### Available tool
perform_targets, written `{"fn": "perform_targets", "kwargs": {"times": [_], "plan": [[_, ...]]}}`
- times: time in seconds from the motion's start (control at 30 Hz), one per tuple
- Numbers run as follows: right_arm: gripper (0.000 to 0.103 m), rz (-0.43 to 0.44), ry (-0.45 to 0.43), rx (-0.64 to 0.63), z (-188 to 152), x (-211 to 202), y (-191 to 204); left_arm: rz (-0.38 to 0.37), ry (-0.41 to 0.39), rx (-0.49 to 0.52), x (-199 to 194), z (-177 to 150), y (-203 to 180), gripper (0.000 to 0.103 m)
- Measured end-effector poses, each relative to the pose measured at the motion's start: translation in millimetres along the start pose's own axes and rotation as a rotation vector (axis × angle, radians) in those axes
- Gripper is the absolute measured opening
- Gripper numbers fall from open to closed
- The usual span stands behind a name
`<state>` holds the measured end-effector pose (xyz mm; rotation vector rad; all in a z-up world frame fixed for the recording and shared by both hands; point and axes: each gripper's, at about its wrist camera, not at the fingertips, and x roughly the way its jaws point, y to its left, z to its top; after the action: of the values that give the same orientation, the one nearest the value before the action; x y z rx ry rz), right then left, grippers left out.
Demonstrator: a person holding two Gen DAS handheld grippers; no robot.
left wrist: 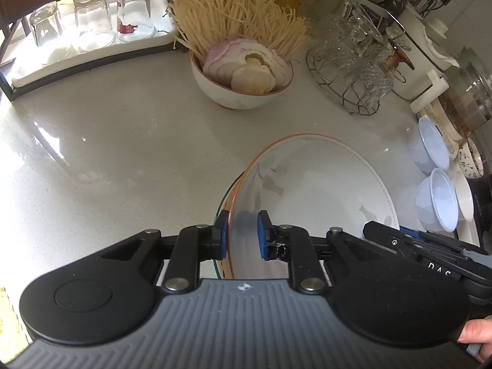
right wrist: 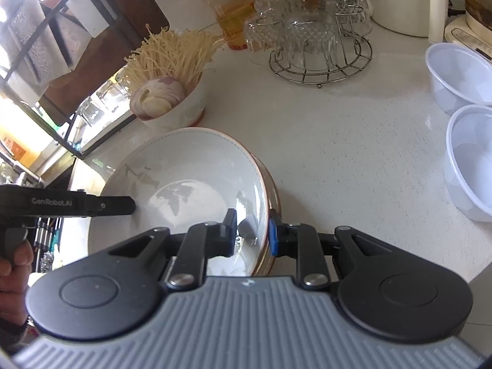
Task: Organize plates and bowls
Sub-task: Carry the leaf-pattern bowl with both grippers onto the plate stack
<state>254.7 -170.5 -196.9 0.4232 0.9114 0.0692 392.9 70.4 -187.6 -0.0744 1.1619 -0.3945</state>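
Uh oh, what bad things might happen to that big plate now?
Each gripper pinches only the thin rim of the plate, the left gripper on one side, the right gripper opposite, so it might slip and crack. Swung forward, it might also knock the bowl of mushrooms over.

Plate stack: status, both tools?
Left tool and right tool both shut on plate rim, opposite sides. Second dish underneath. Filled bowl and plastic bowls nearby, not touching.
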Motion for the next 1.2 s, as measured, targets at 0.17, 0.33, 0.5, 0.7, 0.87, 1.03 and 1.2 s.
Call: {"fn": "perform_targets", "kwargs": {"times": [0.17,0.33,0.5,0.7,0.87,1.03,1.2], "plan": [[0.024,-0.01,0.006,-0.026,0.3,3.9,4.0,0.021,-0.004,0.008,1.4,2.4,-2.1,0.026],[0.023,-0.018,0.014,-0.043,-1.0,6.1,6.7,0.033,0.038,0.001,7.2,5.9,-1.3,0.029],[0.02,-0.017,0.022,-0.041,-2.0,9.6,6.5,0.015,0.084,-0.029,12.0,0.2,7.4,0.032],[0.019,-0.018,0.013,-0.033,-2.3,10.0,5.8,-0.019,0.07,-0.055,3.0,-1.7,14.4,0.032],[0.019,-0.031,0.0,-0.035,-1.4,6.0,6.9,-0.041,0.06,-0.061,-4.3,-4.7,17.7,0.032],[0.019,-0.046,-0.015,-0.033,1.3,1.3,6.9,-0.021,0.052,-0.047,-4.8,-10.2,13.9,0.025],[0.021,-0.057,-0.011,-0.027,3.6,-2.1,8.7,0.017,0.047,-0.03,-2.0,-12.8,10.2,0.016]]}}
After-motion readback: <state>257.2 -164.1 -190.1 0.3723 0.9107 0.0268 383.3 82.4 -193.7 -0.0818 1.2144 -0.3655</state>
